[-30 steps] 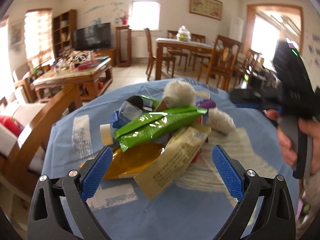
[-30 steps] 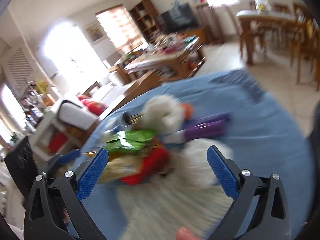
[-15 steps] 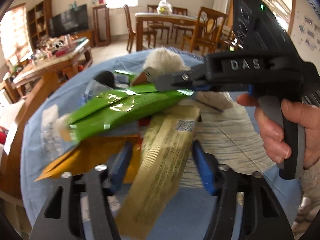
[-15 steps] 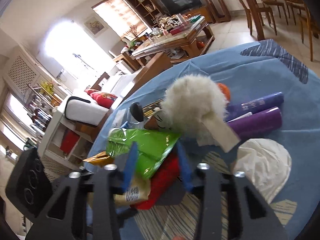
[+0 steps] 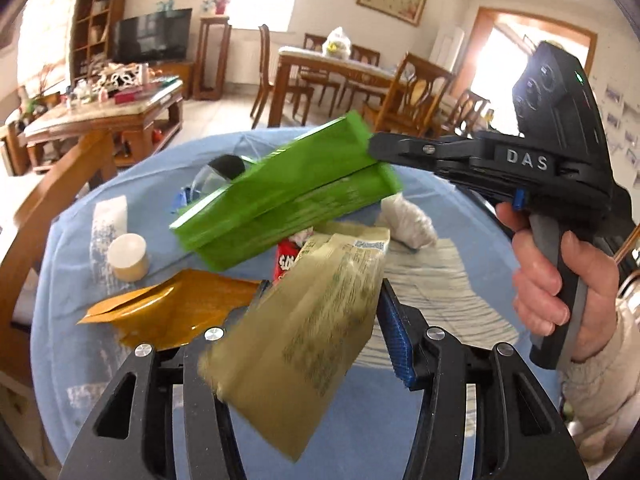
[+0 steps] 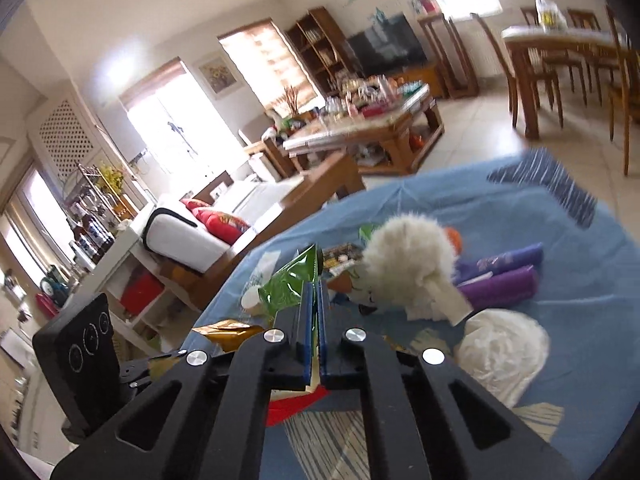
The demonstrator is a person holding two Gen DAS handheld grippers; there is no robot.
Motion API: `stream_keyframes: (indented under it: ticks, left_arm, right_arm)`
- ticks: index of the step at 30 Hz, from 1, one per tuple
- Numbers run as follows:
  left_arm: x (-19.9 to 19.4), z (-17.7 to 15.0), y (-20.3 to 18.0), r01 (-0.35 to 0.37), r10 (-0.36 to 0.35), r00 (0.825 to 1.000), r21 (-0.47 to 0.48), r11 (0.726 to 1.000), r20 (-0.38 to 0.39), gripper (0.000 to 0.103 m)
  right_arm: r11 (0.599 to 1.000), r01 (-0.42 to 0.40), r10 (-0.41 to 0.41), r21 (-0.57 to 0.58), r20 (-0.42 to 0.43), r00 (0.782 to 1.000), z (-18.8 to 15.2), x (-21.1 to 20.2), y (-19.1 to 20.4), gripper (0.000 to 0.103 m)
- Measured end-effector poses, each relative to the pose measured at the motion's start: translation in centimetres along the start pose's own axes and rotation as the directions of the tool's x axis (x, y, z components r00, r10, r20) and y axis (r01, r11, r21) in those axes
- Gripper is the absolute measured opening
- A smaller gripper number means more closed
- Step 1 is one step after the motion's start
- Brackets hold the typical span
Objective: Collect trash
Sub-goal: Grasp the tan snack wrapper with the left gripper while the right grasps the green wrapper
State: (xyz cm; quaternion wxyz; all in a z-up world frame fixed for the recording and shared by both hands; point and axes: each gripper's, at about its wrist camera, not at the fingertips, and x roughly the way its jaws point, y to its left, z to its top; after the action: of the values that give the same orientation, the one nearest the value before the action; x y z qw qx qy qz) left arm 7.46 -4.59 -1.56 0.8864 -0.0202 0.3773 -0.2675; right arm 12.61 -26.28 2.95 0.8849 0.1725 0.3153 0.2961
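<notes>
Above tabletop [image 5: 360, 432] centre: both jaw pairs just closed. Left hand-held gripper [image 5: 320, 320] clamped on olive printed pouch [image 5: 304, 320]; right hand-held gripper [image 6: 315, 304] on glossy green wrapper [image 5: 280, 204]. Both lifted for disposal.

Bright green wrapper [image 5: 280, 196] up top, an olive-tan packet [image 5: 304, 340] with dark fine print below it, a shiny amber-gold pouch [image 5: 160, 312] beside. Red packet [image 5: 286, 262] with white lettering peeks through. Blue tablecloth [image 5: 400, 432], white-and-grey striped patch [image 5: 440, 288]. Purple tubes [image 6: 500, 280], fluffy white toy [image 6: 404, 252].

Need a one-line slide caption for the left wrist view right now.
Left gripper clamps a tan wrapper while the right gripper lifts a green packet off the blue tablecloth.
</notes>
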Motion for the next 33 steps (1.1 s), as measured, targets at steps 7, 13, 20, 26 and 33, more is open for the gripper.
stream_keyframes:
  ticks: [7, 13, 20, 26, 33]
  left_arm:
    - [-1.4, -0.2, 0.0, -0.003, 0.004, 0.999, -0.026, 1.0, 0.031, 0.052]
    - [-2.1, -0.5, -0.3, 0.022, -0.021, 0.999, -0.014, 1.0, 0.048, 0.052]
    - [-1.1, -1.2, -1.0, 0.004, -0.004, 1.0, 0.033, 0.999, 0.001, 0.052]
    - [0.7, -1.2, -0.4, -0.008, 0.009, 0.998, 0.013, 1.0, -0.069, 0.052]
    - [0.4, -1.3, -0.5, 0.003, -0.001, 0.998, 0.026, 1.0, -0.065, 0.052]
  right_arm:
    - [0.996, 0.083, -0.08, -0.04, 0.079, 0.994, 0.7, -3.8, -0.4, 0.003]
    - [0.994, 0.11, -0.108, -0.014, 0.11, 0.988, 0.6, -6.3, -1.9, 0.003]
    - [0.995, 0.084, -0.089, -0.06, -0.088, 0.992, -1.5, -4.1, -3.1, 0.009]
    - [0.985, 0.033, -0.063, -0.172, -0.173, 0.983, -2.4, -1.1, 0.2, 0.098]
    - [0.991, -0.111, 0.08, -0.074, -0.338, 0.938, -2.1, 4.2, 2.9, 0.088]
